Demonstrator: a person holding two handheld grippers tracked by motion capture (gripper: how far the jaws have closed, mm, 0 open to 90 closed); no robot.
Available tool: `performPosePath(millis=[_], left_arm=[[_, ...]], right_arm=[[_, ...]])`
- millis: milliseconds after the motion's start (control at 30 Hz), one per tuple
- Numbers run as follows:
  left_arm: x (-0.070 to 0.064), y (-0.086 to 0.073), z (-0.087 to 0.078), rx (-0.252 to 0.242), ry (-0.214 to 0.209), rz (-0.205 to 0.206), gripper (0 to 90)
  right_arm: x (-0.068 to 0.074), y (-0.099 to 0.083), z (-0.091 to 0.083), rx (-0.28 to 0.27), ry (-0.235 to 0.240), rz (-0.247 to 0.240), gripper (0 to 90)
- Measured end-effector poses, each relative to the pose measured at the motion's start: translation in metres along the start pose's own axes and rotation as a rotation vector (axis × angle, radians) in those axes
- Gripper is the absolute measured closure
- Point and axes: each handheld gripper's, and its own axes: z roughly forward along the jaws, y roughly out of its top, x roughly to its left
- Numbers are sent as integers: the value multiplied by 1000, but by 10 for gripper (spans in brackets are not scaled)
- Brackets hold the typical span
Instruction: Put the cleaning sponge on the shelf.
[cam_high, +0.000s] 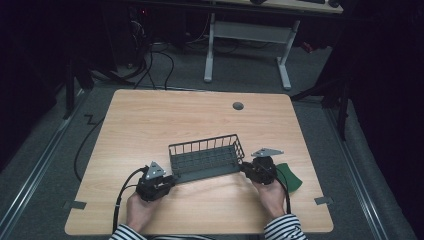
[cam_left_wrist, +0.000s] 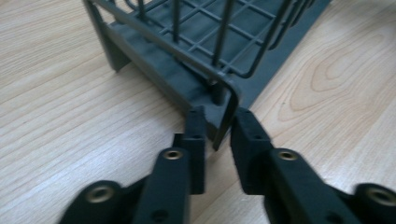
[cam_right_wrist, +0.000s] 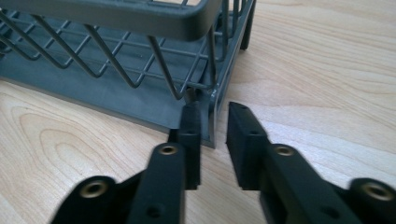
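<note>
High view: a grey wire basket (cam_high: 206, 159) sits on the bench (cam_high: 150, 120) a little toward its near edge and roughly midway between the side edges, lying slightly askew, with the left gripper (cam_high: 169, 181) at its near-left corner and the right gripper (cam_high: 246, 170) at its right end; a green flat piece (cam_high: 290, 177) lies on the bench just beside the right hand (cam_high: 271, 196), near the near-right corner. The risk, as I judge it, is that both grips are only on thin corner edges, so a lift could let the basket twist, tip or slip free, and uneven pulls from the two hands could skew it; if it drops it may knock the green piece. Left gripper view: the jaws stand narrowly apart, straddling the basket's corner upright where the rim wire bends down to the solid base; the left jaw looks to touch the base and the right jaw lies close on the wire, so it reads as a light pinch on the corner, though a sliver of gap makes a firm clamp uncertain. Such a small bite on a rounded wire could slide off. Right gripper view: the jaws are spread a little wider, one on each side of the basket's end frame; the left jaw touches the base edge, while the right jaw stands clear of the wire with bench showing between, so this side is not yet clamped. Lifting now would leave the basket hanging on the left grip alone.
</note>
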Motion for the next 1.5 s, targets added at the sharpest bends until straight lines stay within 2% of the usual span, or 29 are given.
performPosePath(millis=[33,233,333,433,467,667,833,933,1000,1033,1167,1300,1367,1500], left_arm=[[1,0,0,-3,4,-5,733],[8,-4,-3,0,27,-22,487],[14,-7,-6,12,31,-30,438],[18,-12,-9,14,45,-35,404],[20,-13,-9,16,48,-39,404],[32,-19,-13,31,79,-63,371],[44,-21,-15,36,133,-83,361],[49,-22,-14,29,187,-74,355],[50,-25,-13,10,217,-56,338],[51,-27,-12,-7,215,-55,338],[52,-26,-12,-8,232,-68,322],[52,-26,-11,-8,235,-72,314],[52,-26,-11,-8,235,-72,312],[52,-26,-11,-7,235,-71,307]], right_arm=[[0,0,0,0,0,0,742],[-5,-2,-15,-33,-35,-1,583],[-7,-4,-20,-56,-38,1,547],[-11,-6,-30,-81,-72,-14,472],[-11,-6,-30,-81,-72,-14,472],[-27,-13,-47,-123,-109,19,378],[-36,-16,-57,-130,-138,35,333],[-44,-18,-64,-126,-160,45,319],[-52,-21,-69,-99,-177,58,305],[-52,-21,-69,-99,-177,58,305],[-65,-30,-79,-63,-211,72,298],[-74,-37,-82,-39,-218,82,286],[-81,-41,-82,-15,-217,80,269],[-83,-45,-79,13,-202,79,250]])
